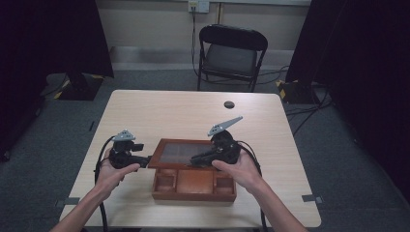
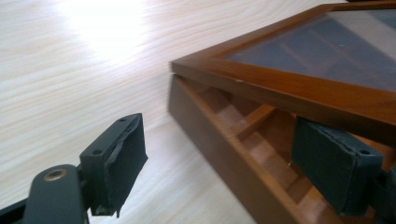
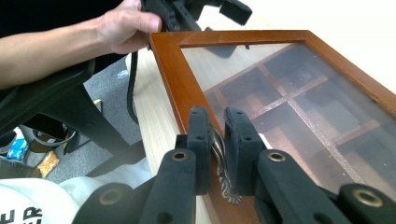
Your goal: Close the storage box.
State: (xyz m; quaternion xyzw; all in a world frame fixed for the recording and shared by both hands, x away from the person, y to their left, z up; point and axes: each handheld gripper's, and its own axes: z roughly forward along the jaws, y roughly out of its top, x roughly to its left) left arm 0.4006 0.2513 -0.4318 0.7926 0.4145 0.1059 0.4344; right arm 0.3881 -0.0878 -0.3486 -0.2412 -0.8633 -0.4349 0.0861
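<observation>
The wooden box (image 1: pixel 194 183) is seen near the front of the table (image 1: pixel 159 108), its glass lid (image 3: pixel 299 100) partly raised. The lid's metal handle (image 3: pixel 221 161) is clenched by the right gripper (image 3: pixel 218 140); the left gripper (image 2: pixel 224 163) is spread wide at the box's side, grasping nothing. Whether opening or closing is under way cannot be judged

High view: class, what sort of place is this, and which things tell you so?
Probably a recording studio or lab workspace, not a home: dark curtains flank a lone wooden table, cables trail over grey carpet, and a folding chair stands by a bare wall.
</observation>
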